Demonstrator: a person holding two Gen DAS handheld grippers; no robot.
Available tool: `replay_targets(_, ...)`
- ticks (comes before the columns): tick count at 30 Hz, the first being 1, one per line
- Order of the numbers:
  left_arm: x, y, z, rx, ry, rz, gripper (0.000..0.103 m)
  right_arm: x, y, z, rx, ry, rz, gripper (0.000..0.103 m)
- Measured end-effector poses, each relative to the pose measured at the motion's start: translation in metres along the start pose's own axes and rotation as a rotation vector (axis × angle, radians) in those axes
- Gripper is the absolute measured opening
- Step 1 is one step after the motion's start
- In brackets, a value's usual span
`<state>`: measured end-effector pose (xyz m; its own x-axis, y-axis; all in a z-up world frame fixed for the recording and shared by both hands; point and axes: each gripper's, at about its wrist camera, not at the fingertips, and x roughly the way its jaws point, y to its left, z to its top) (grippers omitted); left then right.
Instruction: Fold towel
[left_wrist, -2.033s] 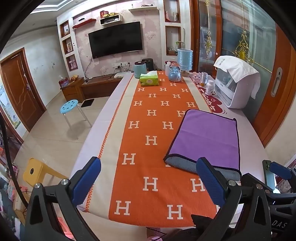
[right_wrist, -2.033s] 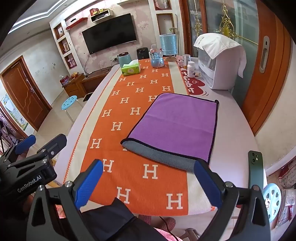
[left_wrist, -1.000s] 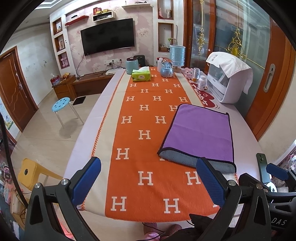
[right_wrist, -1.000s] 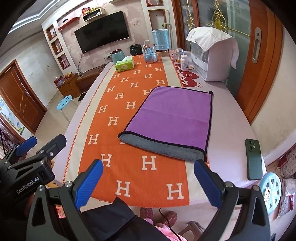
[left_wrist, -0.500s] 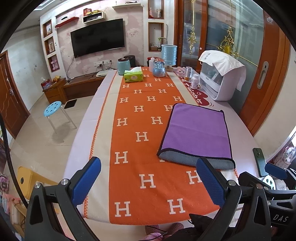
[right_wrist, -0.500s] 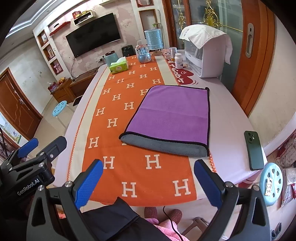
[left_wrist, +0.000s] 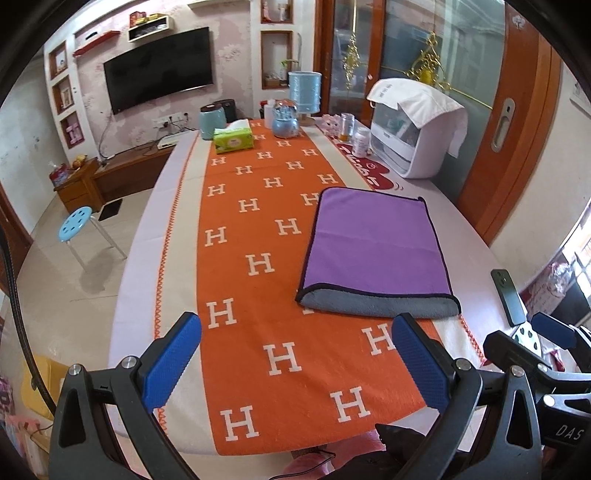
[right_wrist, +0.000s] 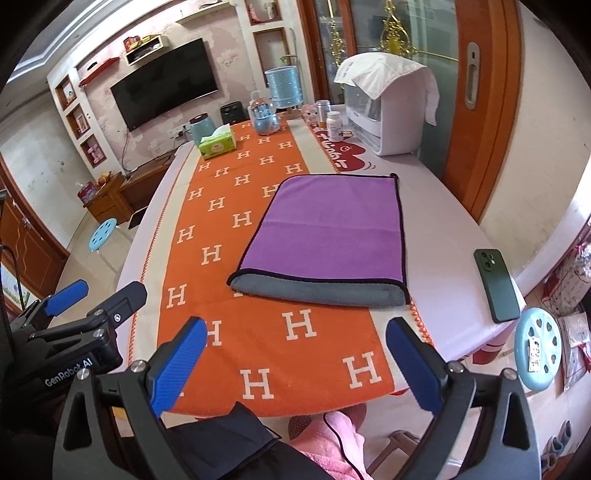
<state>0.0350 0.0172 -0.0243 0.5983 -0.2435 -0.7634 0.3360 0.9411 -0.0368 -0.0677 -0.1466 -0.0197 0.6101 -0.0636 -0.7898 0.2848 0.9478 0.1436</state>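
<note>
Both tools (left_wrist: 295, 362) (right_wrist: 295, 354) pulled back, spread wide, empty; folded towel (right_wrist: 325, 236) long axis runs away, grey fold nearest.

Matt plush towel (right_wrist: 325, 236) — microfibre, seemingly

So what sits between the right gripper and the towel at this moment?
Only bare orange runner with white H letters. In the right wrist view, nothing else lies between the open right gripper and the towel.
</note>
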Motion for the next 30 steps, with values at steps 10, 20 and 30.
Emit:
replay_targets(10, 0.029, -0.017, 0.016, 0.038, 0.045, -0.044, 0.102, 0.012, -0.027, 0.008, 0.047, -0.008, -0.03, 0.094)
replay_targets(20, 0.072, -0.036, 0.043, 0.049, 0.108, -0.05, 0.102, 0.042, -0.057, 0.032, -0.04, -0.017, 0.007, 0.092)
replay_targets(30, 0.125, -0.054, 0.057, 0.124, 0.19, -0.049, 0.102, 0.085, -0.088, 0.037, -0.106, -0.012, 0.02, 0.09)
